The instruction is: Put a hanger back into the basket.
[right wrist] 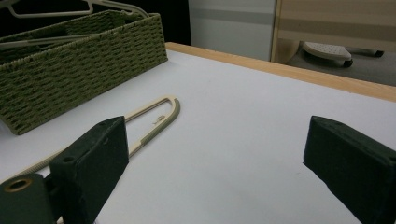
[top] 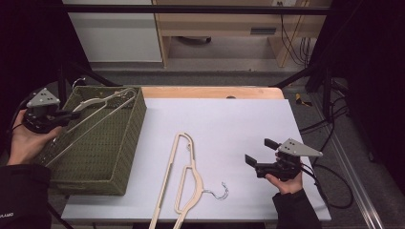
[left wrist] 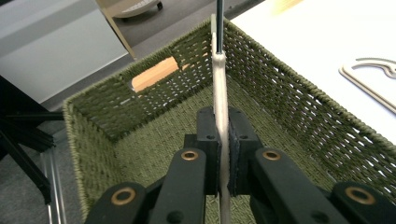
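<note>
Left tongs (left wrist: 223,161) clamp a hanger (top: 102,102) over the basket (top: 125,157); right tongs (top: 261,155), apart, sit right of the desk hanger (top: 184,176), lying near-to-far.

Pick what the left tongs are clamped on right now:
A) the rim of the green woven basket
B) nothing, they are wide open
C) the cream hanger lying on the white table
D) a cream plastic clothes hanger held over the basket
D: the left tongs pinch the thin cream plastic clothes hanger edge-on above the green woven basket, while a second hanger lies untouched on the table.
</note>
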### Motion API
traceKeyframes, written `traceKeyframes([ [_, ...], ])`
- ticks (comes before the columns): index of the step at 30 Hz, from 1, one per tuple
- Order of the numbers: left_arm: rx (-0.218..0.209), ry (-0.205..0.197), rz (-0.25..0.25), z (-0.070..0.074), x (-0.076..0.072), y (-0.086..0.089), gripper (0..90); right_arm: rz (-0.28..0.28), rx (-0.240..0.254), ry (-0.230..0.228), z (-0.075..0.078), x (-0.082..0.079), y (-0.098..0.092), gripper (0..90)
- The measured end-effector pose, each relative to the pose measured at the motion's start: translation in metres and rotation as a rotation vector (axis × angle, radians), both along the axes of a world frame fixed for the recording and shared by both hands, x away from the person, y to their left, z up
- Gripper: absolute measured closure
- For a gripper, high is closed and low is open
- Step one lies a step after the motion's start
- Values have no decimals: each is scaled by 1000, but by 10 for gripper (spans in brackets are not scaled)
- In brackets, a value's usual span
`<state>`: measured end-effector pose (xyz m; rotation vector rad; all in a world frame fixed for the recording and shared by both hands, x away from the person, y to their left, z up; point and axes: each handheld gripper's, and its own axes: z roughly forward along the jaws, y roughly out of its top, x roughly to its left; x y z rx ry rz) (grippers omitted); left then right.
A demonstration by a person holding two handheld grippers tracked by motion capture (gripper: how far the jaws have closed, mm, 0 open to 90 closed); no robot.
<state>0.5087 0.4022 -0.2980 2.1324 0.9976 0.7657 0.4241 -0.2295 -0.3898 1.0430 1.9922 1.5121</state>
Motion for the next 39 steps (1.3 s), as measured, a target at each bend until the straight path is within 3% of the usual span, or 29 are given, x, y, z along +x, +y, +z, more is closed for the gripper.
traceKeyframes([
  [2, 25, 6, -15, -4, 2, -4, 856, -1, 0, -2, 0, 0, 0, 72],
  [5, 22, 9, -21, -8, 5, -8, 857, 0, 1, -3, 0, 0, -1, 73],
  [6, 55, 17, -27, -8, 6, -6, 857, 1, 0, -3, 0, 0, 0, 73],
  [10, 6, 28, -13, -18, 8, -4, 857, 3, -1, 0, 0, 0, 0, 73],
  [18, -73, 52, 3, -61, -2, -6, 852, 5, -1, 3, -1, 0, 1, 74],
  [21, -94, 52, -3, -68, -6, -11, 841, 9, -2, 7, -1, 0, 2, 74],
  [29, -54, 89, -6, -74, -13, -29, 801, 14, -9, 8, -2, 1, 3, 75],
  [33, -18, 135, -9, -80, -14, -37, 772, 20, -9, 12, -3, 1, 4, 76],
  [37, -6, 144, -13, -84, -15, -42, 759, 25, -14, 15, -4, 1, 5, 78],
  [39, -6, 172, -21, -88, -15, -44, 745, 26, -13, 17, -4, 1, 6, 79],
])
